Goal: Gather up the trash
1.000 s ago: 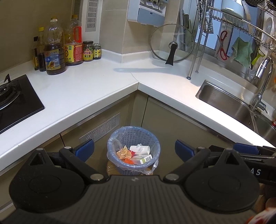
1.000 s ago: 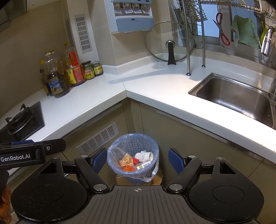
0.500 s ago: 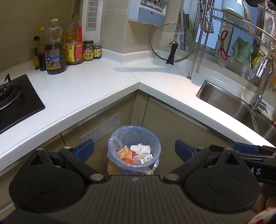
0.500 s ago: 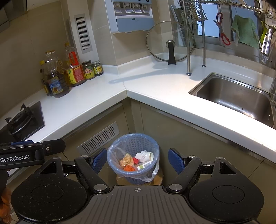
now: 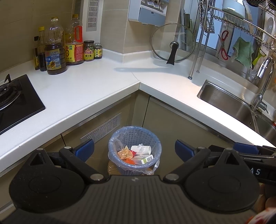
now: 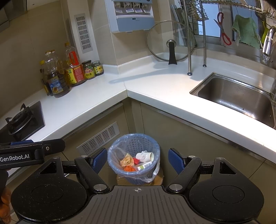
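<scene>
Nothing has shifted since a second ago: both views match the earlier ones, the bin and its contents lie as they did, and neither gripper has moved.

The left gripper (image 5: 134,149) stands spread, its blue ribbed pads well apart with nothing between them. The right gripper (image 6: 136,161) is likewise spread and empty.

The waste bin (image 5: 135,149) sits on the floor in the inner corner of the L-shaped white table (image 5: 89,89), in front of the beige cabinet doors. It is a round blue plastic basket with lattice walls, lined with a thin translucent bag (image 6: 156,169) folded over the rim. The trash lies inside it: a crumpled white paper cup (image 6: 144,156), a small white and green carton (image 6: 144,166), a crinkled tan wrapper (image 6: 126,160), a red scrap and orange shreds (image 6: 129,168).

On the smooth table top a cluster of oil bottles and jars (image 5: 69,50) stands by the wall. A round glass lid (image 5: 173,43) with a black knob leans against the tiles. A black glass hob (image 5: 15,101) lies at the left, and a stainless steel sink (image 6: 238,98) is sunk in at the right, under a wire dish rack (image 5: 232,15) with red scissors (image 6: 223,29) and a green cloth (image 6: 245,31) hanging.
</scene>
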A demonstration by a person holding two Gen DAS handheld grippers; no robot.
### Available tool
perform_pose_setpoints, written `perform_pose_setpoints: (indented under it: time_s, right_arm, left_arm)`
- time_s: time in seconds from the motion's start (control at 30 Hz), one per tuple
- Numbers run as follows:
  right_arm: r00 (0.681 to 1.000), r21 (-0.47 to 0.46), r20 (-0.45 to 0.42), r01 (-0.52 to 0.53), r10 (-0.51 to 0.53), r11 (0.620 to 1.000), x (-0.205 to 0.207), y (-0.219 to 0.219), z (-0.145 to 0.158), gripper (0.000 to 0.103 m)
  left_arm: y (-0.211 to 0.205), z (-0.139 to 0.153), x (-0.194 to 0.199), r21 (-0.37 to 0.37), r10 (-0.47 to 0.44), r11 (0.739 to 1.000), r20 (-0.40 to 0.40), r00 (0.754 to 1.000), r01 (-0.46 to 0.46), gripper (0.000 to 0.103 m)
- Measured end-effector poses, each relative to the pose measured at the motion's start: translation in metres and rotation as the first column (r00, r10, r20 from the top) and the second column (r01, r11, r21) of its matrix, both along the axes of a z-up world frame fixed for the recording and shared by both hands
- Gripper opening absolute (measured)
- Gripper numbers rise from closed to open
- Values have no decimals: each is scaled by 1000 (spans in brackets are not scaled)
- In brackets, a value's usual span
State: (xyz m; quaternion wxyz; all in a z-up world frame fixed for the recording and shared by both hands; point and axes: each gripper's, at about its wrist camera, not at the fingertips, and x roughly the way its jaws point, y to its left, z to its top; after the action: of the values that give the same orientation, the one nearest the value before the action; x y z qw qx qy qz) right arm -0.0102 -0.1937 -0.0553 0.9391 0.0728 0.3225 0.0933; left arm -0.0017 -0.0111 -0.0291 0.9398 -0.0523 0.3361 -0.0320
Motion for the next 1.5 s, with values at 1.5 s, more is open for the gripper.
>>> perform_pose_setpoints:
  time_s: [1.5]
  right_arm:
    - [1000, 4, -2, 1, -1, 1000, 6, 0, 0, 78]
  left_arm:
    - [-5, -1, 7, -2, -3, 1000, 2, 1000, 3, 99]
